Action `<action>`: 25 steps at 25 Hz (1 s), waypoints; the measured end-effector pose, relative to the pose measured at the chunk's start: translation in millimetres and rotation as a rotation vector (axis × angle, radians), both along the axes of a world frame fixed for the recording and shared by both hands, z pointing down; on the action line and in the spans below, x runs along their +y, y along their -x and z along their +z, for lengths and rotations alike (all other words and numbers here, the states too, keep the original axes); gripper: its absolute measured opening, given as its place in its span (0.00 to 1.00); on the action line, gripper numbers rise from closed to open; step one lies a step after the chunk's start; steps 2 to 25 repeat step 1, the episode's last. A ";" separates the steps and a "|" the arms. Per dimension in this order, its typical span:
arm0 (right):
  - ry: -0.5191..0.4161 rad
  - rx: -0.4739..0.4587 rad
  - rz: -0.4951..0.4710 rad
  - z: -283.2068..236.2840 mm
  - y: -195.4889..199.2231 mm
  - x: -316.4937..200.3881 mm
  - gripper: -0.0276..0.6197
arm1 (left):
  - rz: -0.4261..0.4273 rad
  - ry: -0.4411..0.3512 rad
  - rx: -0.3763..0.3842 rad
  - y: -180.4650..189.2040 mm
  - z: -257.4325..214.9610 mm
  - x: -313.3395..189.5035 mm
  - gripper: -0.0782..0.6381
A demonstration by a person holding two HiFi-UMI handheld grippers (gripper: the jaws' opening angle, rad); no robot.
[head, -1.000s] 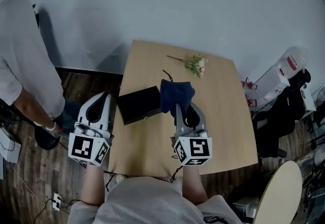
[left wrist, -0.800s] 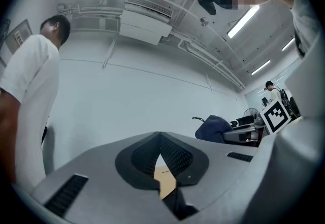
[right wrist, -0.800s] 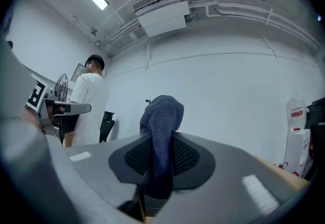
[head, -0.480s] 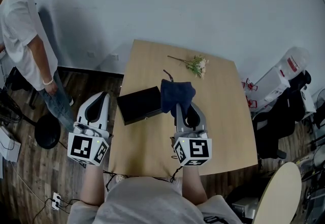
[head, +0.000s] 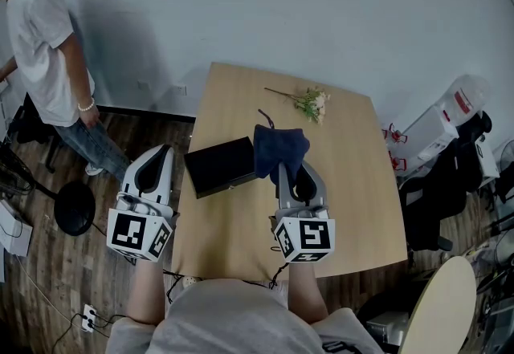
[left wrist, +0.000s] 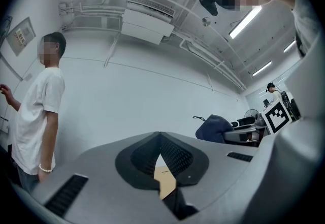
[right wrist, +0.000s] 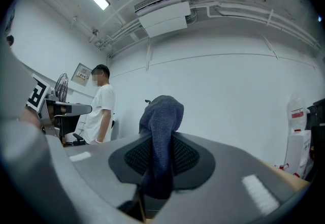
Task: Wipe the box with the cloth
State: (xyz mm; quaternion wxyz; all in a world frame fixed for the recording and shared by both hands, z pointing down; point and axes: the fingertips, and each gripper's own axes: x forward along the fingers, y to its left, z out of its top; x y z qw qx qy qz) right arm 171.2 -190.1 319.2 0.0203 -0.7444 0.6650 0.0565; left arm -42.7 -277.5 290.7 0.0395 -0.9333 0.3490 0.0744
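My right gripper (head: 292,174) is clamped on the dark blue cloth (head: 280,149). In the right gripper view a fold of the cloth (right wrist: 161,116) runs down between the two pads of the right gripper (right wrist: 161,142), and the rest bunches up beyond the tips. From the head view, the cloth's left edge overlaps the right end of the black box (head: 218,166); I cannot tell whether it actually rests on the box. The box lies flat on the left part of the light wooden worktop (head: 357,184), turned at a slight angle to the edges. My left gripper (head: 160,155) hangs off the worktop's left edge, over the dark wooden floor (head: 48,264), just beside the box but apart from it. In the left gripper view the left gripper (left wrist: 160,139) has its tips pressed together with nothing between them. A small sprig of dried flowers (head: 308,101) lies toward the far side of the worktop, well apart from the box. A person in a white shirt (head: 44,47) stands on the floor off to the far left.
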 end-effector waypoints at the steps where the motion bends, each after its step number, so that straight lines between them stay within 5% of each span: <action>1: 0.000 0.000 0.000 -0.2 0.3 -0.4 0.19 | 0.001 0.000 0.000 -0.1 0.1 -0.3 0.12; 25: 0.000 0.000 0.000 -0.2 0.3 -0.4 0.19 | 0.001 0.000 0.000 -0.1 0.1 -0.3 0.12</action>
